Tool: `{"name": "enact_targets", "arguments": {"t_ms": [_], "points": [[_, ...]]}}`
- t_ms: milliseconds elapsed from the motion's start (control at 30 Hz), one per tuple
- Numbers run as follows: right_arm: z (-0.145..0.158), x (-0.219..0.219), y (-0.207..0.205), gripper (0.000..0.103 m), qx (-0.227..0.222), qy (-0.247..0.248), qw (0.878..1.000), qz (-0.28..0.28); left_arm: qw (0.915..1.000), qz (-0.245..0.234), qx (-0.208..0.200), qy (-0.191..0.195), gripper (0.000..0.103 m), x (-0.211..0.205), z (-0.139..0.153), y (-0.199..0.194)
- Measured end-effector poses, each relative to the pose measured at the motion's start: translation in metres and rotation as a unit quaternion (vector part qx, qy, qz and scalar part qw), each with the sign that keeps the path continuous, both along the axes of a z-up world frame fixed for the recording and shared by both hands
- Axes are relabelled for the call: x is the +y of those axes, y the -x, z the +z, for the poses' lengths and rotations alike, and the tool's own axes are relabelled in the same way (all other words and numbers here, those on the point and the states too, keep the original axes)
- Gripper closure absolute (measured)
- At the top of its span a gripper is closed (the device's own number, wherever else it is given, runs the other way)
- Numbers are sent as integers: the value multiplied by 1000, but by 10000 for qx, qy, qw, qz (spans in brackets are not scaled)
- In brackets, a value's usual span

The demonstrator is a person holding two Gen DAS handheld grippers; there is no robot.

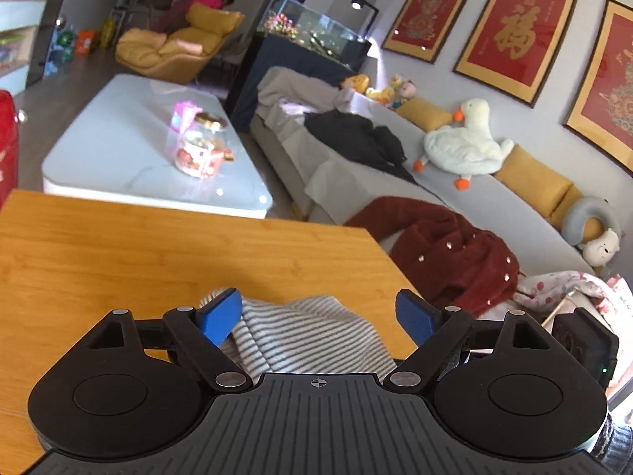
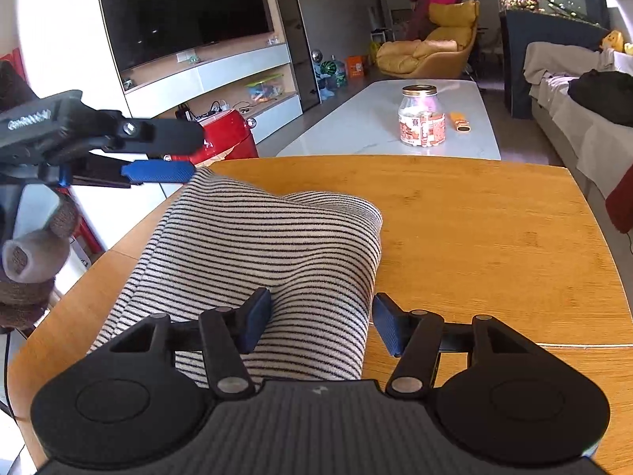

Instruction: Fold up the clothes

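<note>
A black-and-white striped garment (image 2: 257, 245) lies folded lengthwise on the wooden table (image 2: 494, 237), reaching from the near edge toward the far left. My right gripper (image 2: 322, 324) is open low over its near end. Its left finger presses on the cloth and its right finger sits just off the cloth's right edge. My left gripper (image 2: 186, 169) hovers at the garment's far left corner. In the left wrist view the left gripper (image 1: 316, 316) is open wide, with a bunched part of the striped garment (image 1: 308, 336) below and between its blue fingers (image 1: 219, 316), not pinched.
A white coffee table (image 2: 356, 134) beyond the wooden one carries a glass jar (image 2: 421, 120). To the right a grey sofa (image 1: 474, 198) holds a dark red garment (image 1: 447, 253), a black garment (image 1: 356, 138) and a goose plush (image 1: 463, 142). A person bends behind the yellow armchair (image 2: 431, 51).
</note>
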State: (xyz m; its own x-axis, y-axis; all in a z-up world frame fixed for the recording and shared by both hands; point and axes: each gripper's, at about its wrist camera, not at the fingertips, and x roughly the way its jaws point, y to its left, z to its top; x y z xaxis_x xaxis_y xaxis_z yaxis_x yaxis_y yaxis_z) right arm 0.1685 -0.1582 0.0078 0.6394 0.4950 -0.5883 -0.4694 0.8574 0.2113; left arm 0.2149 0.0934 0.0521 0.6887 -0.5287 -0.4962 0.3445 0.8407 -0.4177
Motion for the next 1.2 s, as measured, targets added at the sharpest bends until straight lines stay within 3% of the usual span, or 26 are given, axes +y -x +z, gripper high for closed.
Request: {"name": "enact_targets", "arguments": {"t_ms": [100,333,400,500,667,867,933,1033,1200], "points": [[-2,-3,8,46,17,-17,10000,72,9993,64,350,-139,13,-6,-26,-9],[1,-9,19,45,218,-53,9994,274,9976,96,646,-250,10,4,-48,7],[7,-11,19,45,216,-54,9993,283,9960,85,888,-59,8,10,-58,9],[17,-13,18,45,214,-61,9993,292,9957,137,891,224,9,16,-63,13],[41,-21,-1,45,-13,-299,9995,-34,9987,204,459,-43,11,14,-46,21],[19,2,-25,45,214,51,9997,-90,9991,367,-140,169,11,23,-7,34],[8,8,-24,39,156,133,9998,-75,9989,296,-240,275,11,22,4,34],[8,4,-22,39,189,21,9997,-142,9990,117,-284,335,11,13,7,27],[18,-8,-32,39,262,-255,9989,-293,9997,36,69,220,11,-4,-16,3]]}}
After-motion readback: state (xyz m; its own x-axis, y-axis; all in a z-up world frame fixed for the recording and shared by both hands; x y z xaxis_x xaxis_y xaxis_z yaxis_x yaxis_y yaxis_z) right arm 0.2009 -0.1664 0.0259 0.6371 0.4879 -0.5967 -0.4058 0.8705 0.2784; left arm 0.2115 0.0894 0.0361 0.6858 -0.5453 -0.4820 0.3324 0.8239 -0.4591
